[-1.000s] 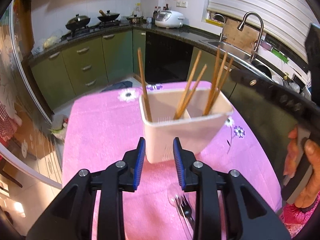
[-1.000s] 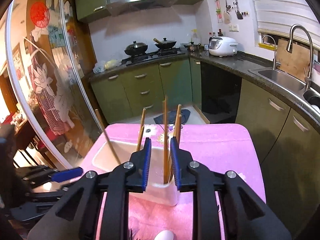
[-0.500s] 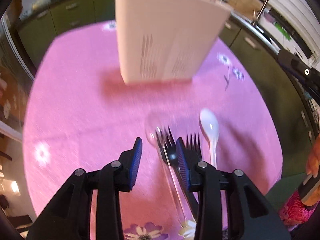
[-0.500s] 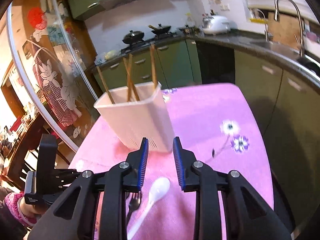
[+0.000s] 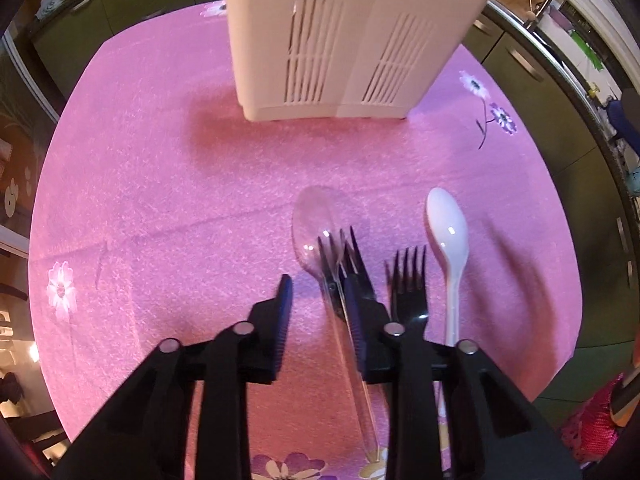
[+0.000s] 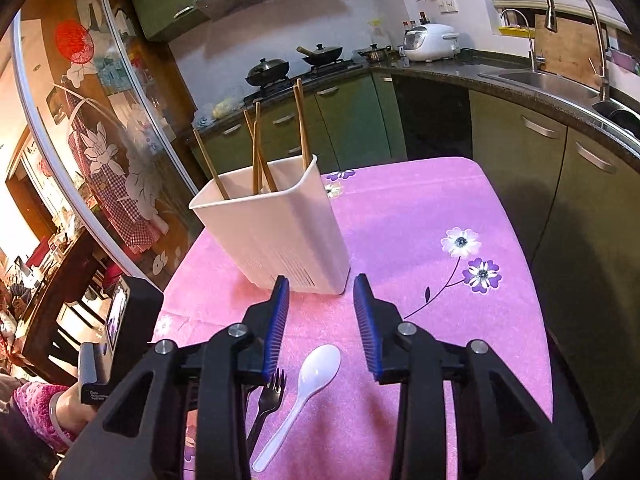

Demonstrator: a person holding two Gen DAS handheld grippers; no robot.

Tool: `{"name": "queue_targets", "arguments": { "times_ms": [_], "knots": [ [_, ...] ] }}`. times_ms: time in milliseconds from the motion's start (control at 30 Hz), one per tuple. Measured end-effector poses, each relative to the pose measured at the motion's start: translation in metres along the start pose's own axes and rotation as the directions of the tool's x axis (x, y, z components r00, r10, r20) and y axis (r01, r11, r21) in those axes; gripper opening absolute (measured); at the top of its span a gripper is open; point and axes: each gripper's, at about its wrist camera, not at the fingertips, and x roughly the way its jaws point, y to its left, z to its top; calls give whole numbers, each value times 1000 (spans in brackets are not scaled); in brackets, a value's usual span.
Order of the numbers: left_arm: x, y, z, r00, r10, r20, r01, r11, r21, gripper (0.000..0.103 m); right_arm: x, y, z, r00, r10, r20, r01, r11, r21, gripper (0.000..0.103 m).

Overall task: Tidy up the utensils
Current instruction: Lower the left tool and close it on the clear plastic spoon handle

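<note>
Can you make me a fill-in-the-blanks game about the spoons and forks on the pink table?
1. The chopsticks stand inside the white ____.
2. The tablecloth is the colour ____.
3. The two forks, one and the other, are the colour ____.
4. Beside the white spoon lies a see-through ____.

Missing words: holder; pink; black; spoon

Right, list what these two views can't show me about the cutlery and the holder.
- Holder: the left wrist view cuts its top off, so its contents are unseen there.
- Clear spoon: the left gripper hides part of its handle.
- Second black fork: mostly hidden behind the same gripper's finger.
- Black fork: the right gripper covers its handle in the right wrist view.
- White spoon: fully visible there.
</note>
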Motion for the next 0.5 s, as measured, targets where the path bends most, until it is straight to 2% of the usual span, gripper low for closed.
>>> {"name": "queue_targets", "arguments": {
  "times_ms": [267, 400, 500],
  "knots": [
    [-11, 19, 3, 1000, 9, 16, -9, 999, -34, 22, 5, 4, -3, 1000, 7, -25, -7, 1000, -7, 37],
    [-16, 26, 2, 1000, 2, 26, 0, 999, -54, 24, 8, 5, -3, 1000, 5, -31, -6, 1000, -9, 37],
    [-15, 22, 0, 999, -28, 16, 28, 998, -50, 30, 9, 5, -3, 999, 4, -32, -5, 1000, -10, 37]
  ]
}}
